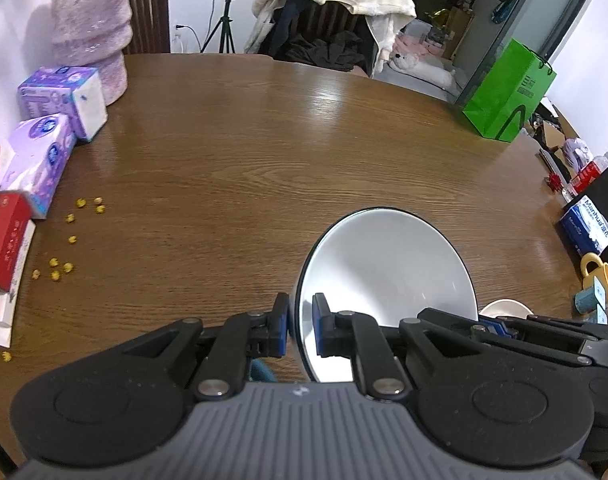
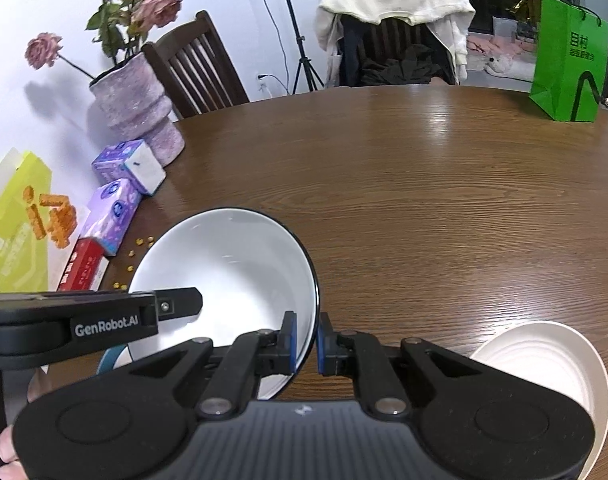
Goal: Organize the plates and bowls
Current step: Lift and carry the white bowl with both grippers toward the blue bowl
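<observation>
A white bowl with a thin black rim (image 1: pixel 388 276) (image 2: pixel 231 276) is held over the brown table by both grippers. My left gripper (image 1: pixel 299 328) is shut on its left rim. My right gripper (image 2: pixel 307 340) is shut on its right rim, and it also shows in the left wrist view (image 1: pixel 500 326). The left gripper shows in the right wrist view (image 2: pixel 179 306) reaching over the bowl's left side. A cream ribbed bowl (image 2: pixel 544 364) (image 1: pixel 504 308) sits on the table to the right of the right gripper.
A pink vase (image 1: pixel 89 28), purple tissue packs (image 1: pixel 63 96), a red box (image 1: pixel 3 236) and scattered yellow beads (image 1: pixel 69 236) line the left edge. A green bag (image 1: pixel 508 92) stands far right. A blue box (image 1: pixel 588 228) and yellow mug (image 1: pixel 598 276) sit at right. Chairs stand behind the table.
</observation>
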